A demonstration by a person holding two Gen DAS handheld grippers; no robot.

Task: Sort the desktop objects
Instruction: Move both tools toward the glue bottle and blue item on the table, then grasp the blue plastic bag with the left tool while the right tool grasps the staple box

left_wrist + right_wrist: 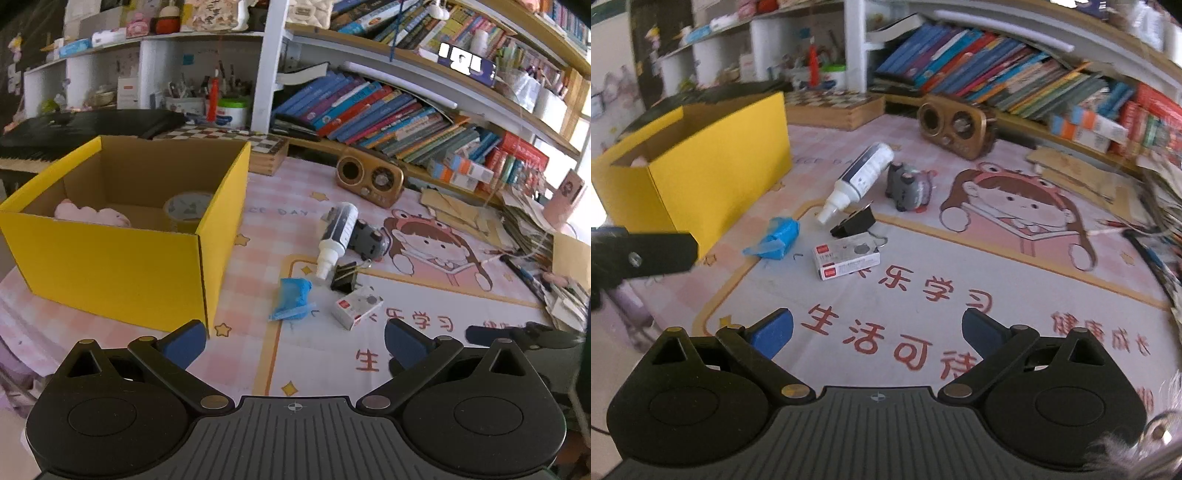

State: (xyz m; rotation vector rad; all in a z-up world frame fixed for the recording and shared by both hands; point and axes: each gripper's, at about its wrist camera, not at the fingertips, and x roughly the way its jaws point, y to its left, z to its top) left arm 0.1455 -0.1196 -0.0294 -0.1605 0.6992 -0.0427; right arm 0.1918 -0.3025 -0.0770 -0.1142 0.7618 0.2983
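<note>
A yellow cardboard box stands on the left of the desk mat and also shows in the right wrist view; it holds a pink plush and a tape roll. On the mat lie a white bottle, a grey toy car, a black binder clip, a blue crumpled wrapper and a small white-and-red box. My left gripper is open and empty, near the box corner. My right gripper is open and empty, short of the small box.
A brown retro radio and a wooden chessboard box sit at the back. Rows of books fill the shelf behind. Paper stacks crowd the right edge. The other gripper's finger shows at the left.
</note>
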